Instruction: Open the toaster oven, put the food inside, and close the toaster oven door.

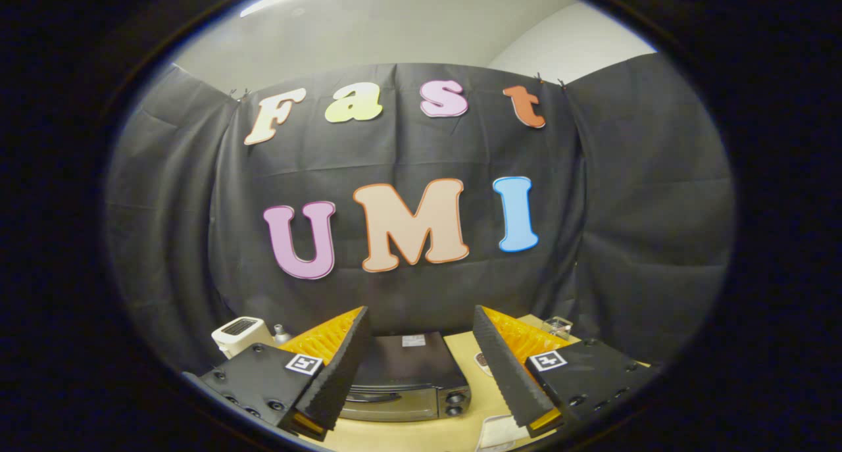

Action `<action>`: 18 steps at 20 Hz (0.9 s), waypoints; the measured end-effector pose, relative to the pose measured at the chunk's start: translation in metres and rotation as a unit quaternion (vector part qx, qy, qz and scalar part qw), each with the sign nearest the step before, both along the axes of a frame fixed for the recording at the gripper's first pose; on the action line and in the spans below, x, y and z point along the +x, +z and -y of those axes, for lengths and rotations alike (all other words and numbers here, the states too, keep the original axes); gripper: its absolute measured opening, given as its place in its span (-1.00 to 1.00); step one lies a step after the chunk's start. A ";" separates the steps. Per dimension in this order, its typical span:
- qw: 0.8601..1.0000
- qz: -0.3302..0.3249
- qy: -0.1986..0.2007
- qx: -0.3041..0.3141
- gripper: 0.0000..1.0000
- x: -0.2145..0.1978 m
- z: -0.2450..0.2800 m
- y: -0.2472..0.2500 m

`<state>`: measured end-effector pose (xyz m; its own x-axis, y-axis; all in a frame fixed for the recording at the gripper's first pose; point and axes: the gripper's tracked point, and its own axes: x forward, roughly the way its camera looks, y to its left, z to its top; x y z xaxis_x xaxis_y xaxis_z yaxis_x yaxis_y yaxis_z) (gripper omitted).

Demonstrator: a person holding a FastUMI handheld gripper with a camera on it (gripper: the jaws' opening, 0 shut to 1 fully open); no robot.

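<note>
Claw (419, 366), gripper view: I see its two fingers spread wide apart, released, with nothing between them. Each finger (335, 373) is a wedge-shaped block with a finely ribbed inner face, mounted on a flat plate that carries a small square marker. Below and beyond the fingers, framed in the gap between them, stands the toaster oven (408, 379), a boxy appliance with a dark, smooth top, a metallic front and two round knobs at its right side; its door appears shut. It rests on a pale, wood-toned table (468, 363). Behind my left finger stands a white, rounded appliance (241, 334) with a slotted top. Beyond my right finger I note a small clear container (558, 325). Creased black cloth forms the booth wall (631, 228).
</note>
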<state>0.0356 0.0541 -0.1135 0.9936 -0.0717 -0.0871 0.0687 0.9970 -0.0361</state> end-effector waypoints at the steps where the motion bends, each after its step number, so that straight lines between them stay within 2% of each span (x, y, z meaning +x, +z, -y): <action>1: 1.000 -0.004 0.011 0.000 0.96 0.001 -0.011 -0.013; 5: 0.998 -0.033 0.047 0.007 0.96 0.009 -0.047 -0.063; 10: 0.995 -0.063 0.069 0.030 0.96 0.024 -0.071 -0.115; 18: 0.991 -0.114 0.067 0.008 0.97 0.037 -0.078 -0.185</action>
<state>0.0722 0.1324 -0.2988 0.9488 0.0617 -0.3098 -0.0716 0.9972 -0.0206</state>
